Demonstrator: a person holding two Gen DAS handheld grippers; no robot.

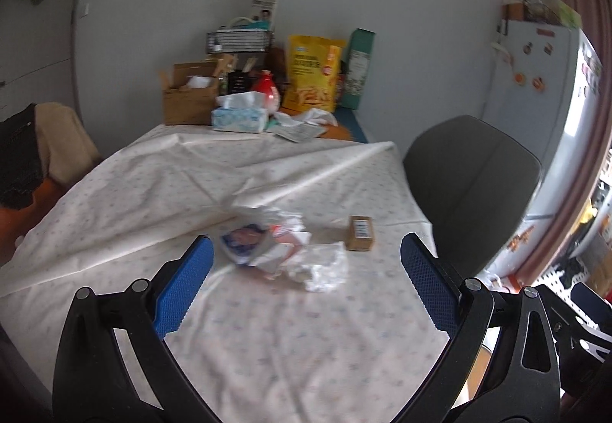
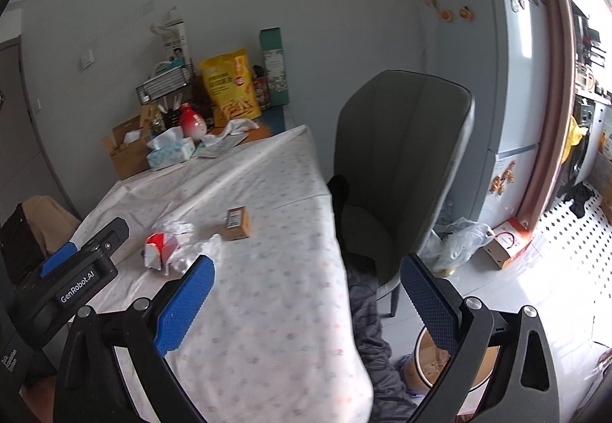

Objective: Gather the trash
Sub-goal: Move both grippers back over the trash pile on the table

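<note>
Holding my left gripper (image 1: 306, 250) wide open above the table (image 1: 267, 346), I am pointing its blue pads (image 1: 183, 293) toward the crumpled wrappers (image 1: 264, 243), which are lying bunched together on the pale dotted tablecloth (image 1: 153, 201), with nothing between the fingers. A wad of clear plastic (image 1: 325, 266) is lying against the right side of that heap, and a small cardboard box (image 1: 360, 232) is sitting on the cloth just beside it to the right, apart from the pile. I am keeping my right gripper (image 2: 306, 277) spread open too, empty, hanging over the table's near right edge, one pad above the cloth and the other out over the floor beside the grey chair (image 2: 401, 162). From that side the wrappers (image 2: 160, 247) are showing a red and white face, the box (image 2: 238, 222) is lying a little beyond them, and my left gripper's body (image 2: 76, 270) is sitting just to their left. Below the right pad a round bin (image 2: 440, 361) is standing on the floor. A tissue box (image 1: 240, 116) and a yellow snack bag (image 1: 313, 78) are standing among the clutter at the table's far end, well apart from the wrappers.
</note>
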